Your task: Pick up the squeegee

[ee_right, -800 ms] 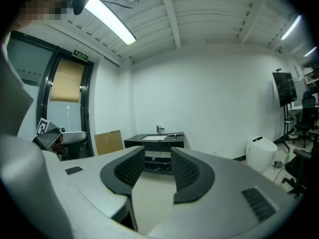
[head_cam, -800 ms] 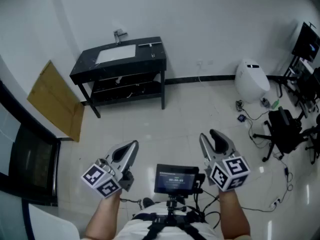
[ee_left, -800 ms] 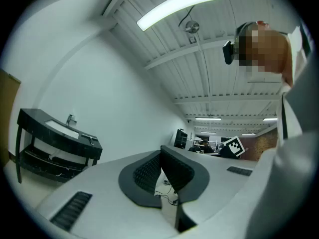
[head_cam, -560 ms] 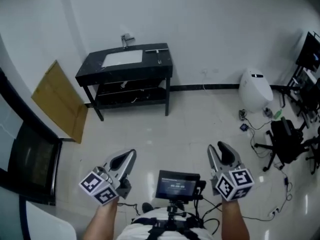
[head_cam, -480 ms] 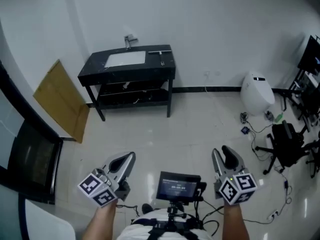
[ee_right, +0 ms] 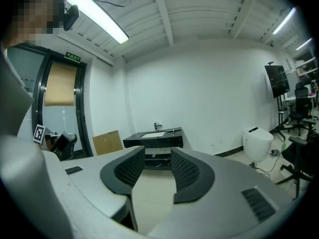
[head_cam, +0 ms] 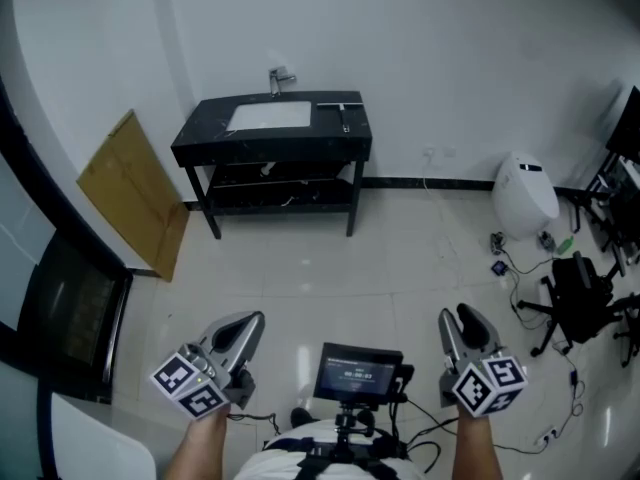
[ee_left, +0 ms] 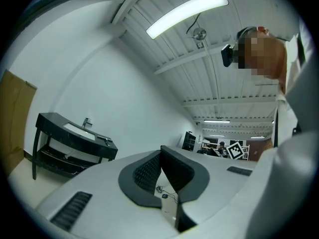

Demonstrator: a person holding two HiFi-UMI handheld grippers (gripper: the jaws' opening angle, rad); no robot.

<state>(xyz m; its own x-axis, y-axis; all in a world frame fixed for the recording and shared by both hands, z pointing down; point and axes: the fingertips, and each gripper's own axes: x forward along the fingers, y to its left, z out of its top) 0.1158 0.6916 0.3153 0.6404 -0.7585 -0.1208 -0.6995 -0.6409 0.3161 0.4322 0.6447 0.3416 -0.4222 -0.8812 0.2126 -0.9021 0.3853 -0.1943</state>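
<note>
Well ahead in the head view, a black surface with a white basin and a tap stands against the white wall. The squeegee lies on its right end, far from both grippers. A cardboard sheet leans on the wall to its left; a white toilet and a black chair stand on the tiled floor to the right. The left gripper and right gripper are held low, either side of a small screen.

From the left gripper view, the fingers meet at their tips with nothing between them, and the surface sits far to the left.

From the right gripper view, the fingers stand apart and empty, framing the distant surface.
</note>
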